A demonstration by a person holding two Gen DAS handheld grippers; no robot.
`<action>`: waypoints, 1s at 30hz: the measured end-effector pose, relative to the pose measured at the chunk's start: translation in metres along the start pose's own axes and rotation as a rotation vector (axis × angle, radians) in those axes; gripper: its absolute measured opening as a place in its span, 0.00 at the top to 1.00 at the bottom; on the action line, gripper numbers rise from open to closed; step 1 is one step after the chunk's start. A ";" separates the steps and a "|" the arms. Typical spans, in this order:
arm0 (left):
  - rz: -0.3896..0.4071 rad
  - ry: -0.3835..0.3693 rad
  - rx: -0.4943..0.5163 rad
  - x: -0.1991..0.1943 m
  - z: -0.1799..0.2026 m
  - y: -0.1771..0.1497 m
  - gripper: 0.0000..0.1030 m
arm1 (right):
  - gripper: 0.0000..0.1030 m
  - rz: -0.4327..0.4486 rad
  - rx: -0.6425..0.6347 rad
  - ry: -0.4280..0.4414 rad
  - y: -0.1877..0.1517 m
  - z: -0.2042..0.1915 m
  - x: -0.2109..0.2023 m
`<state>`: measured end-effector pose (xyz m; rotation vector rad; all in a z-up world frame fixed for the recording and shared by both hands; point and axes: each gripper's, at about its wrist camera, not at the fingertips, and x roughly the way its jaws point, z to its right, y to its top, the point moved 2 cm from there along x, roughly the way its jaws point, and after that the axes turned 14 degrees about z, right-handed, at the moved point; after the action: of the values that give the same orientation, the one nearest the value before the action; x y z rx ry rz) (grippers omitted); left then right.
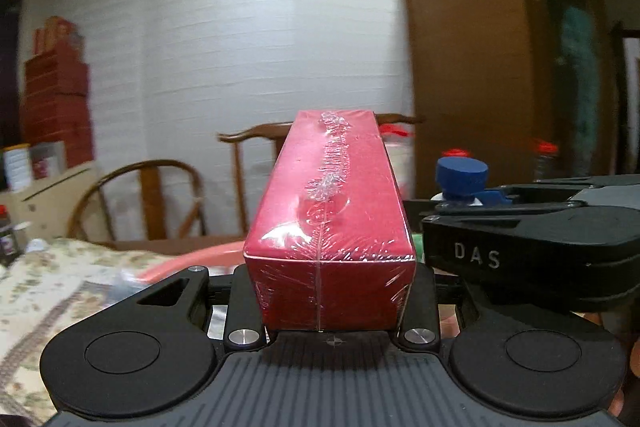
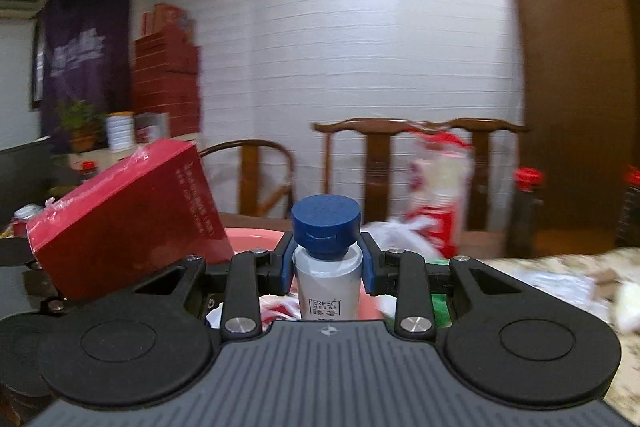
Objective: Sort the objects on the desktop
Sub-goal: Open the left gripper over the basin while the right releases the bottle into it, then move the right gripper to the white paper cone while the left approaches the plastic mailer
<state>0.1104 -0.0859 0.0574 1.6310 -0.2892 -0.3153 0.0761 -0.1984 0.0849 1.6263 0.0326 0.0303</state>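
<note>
White wall (image 2: 340, 47) of long horizontal strips across the back of both views; tall brown wardrobe (image 1: 488, 67) at the right, top and far side cut off. Wooden chairs (image 2: 380, 155) along the far edge of a table under a flowered cloth (image 1: 48, 287), most of the tabletop hidden behind the gripper bodies. Stack of red cartons (image 2: 168, 75) against the wall at left, lettering too blurred to read. Pink basin rim (image 2: 256, 239) just beyond the grippers, contents mostly hidden.

Red box (image 1: 328, 227) in clear plastic wrap, lifted off the table and clamped lengthwise between the narrowed fingers of the left gripper (image 1: 330, 291), far end pointing toward the wall. From the right wrist view, same box tilted at left, small pale print down one side, too small and blurred to read. "DAS" in pale letters on the black housing (image 1: 520, 251) of the other gripper, close at the right, only a narrow gap between them.

White bottle (image 2: 327, 279) with a blue cap, upright, held just under the cap by the blue fingertips (image 2: 370, 267) of the right gripper (image 2: 328, 263), raised above the basin. Label reading "PERFECT HERBS" over two Chinese characters, lower part cut off by the gripper body. Dark red-capped bottles (image 2: 526, 211) at right, blurred.
</note>
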 end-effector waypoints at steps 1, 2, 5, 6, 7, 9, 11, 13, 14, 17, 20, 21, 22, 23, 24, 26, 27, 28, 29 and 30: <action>-0.008 0.017 -0.001 0.003 -0.008 -0.001 0.65 | 0.65 -0.004 -0.002 0.016 0.001 -0.006 0.008; -0.017 0.034 -0.005 0.006 -0.015 -0.002 0.65 | 0.65 -0.015 -0.006 0.032 0.001 -0.013 0.018; -0.039 0.083 -0.018 0.016 -0.035 -0.008 0.56 | 0.65 -0.048 -0.007 0.064 -0.001 -0.027 0.043; -0.046 0.099 -0.021 0.019 -0.040 -0.011 0.50 | 0.65 -0.065 -0.014 0.070 -0.003 -0.032 0.052; -0.048 0.113 -0.024 0.022 -0.043 -0.013 0.45 | 0.64 -0.080 -0.011 0.074 -0.006 -0.034 0.058; -0.054 0.137 -0.030 0.023 -0.049 -0.017 0.34 | 0.64 -0.096 -0.001 0.076 -0.012 -0.039 0.068; -0.053 0.170 -0.022 0.026 -0.053 -0.018 0.29 | 0.48 -0.109 0.003 0.071 -0.017 -0.040 0.078; -0.044 0.187 -0.031 0.026 -0.058 -0.018 0.22 | 0.34 -0.118 0.019 0.047 -0.021 -0.039 0.083; -0.041 0.195 -0.042 0.025 -0.059 -0.017 0.16 | 0.25 -0.108 0.023 0.034 -0.021 -0.036 0.083; -0.032 0.174 -0.057 0.021 -0.068 -0.017 0.07 | 0.09 -0.090 0.048 -0.004 -0.024 -0.025 0.083; -0.027 0.171 -0.039 0.015 -0.062 -0.017 0.05 | 0.09 -0.075 0.099 0.006 -0.022 -0.014 0.077; -0.022 0.168 -0.037 0.012 -0.060 -0.017 0.04 | 0.09 -0.058 0.104 -0.002 -0.020 -0.013 0.072; -0.016 0.166 -0.038 0.010 -0.059 -0.015 0.03 | 0.08 -0.041 0.108 -0.007 -0.018 -0.012 0.068; -0.010 0.162 -0.042 0.007 -0.058 -0.013 0.02 | 0.07 -0.026 0.114 -0.006 -0.016 -0.011 0.064; -0.002 0.157 -0.046 0.003 -0.056 -0.011 0.02 | 0.07 -0.016 0.120 -0.001 -0.013 -0.010 0.060; 0.018 0.154 -0.048 -0.006 -0.054 -0.004 0.00 | 0.06 0.001 0.125 -0.002 -0.008 -0.007 0.052; 0.030 0.156 -0.048 -0.010 -0.052 0.000 0.00 | 0.06 0.013 0.129 0.000 -0.005 -0.005 0.046; 0.038 0.155 -0.049 -0.014 -0.050 0.003 0.00 | 0.05 0.020 0.131 0.000 -0.003 -0.003 0.041; 0.047 0.150 -0.052 -0.018 -0.047 0.007 0.00 | 0.05 0.026 0.133 -0.004 -0.002 -0.001 0.036; 0.055 0.145 -0.052 -0.021 -0.042 0.011 0.00 | 0.05 0.032 0.135 -0.011 -0.001 0.002 0.029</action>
<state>0.1066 -0.0397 0.0721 1.5827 -0.2139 -0.1601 0.1053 -0.1991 0.0841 1.7617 0.0001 0.0440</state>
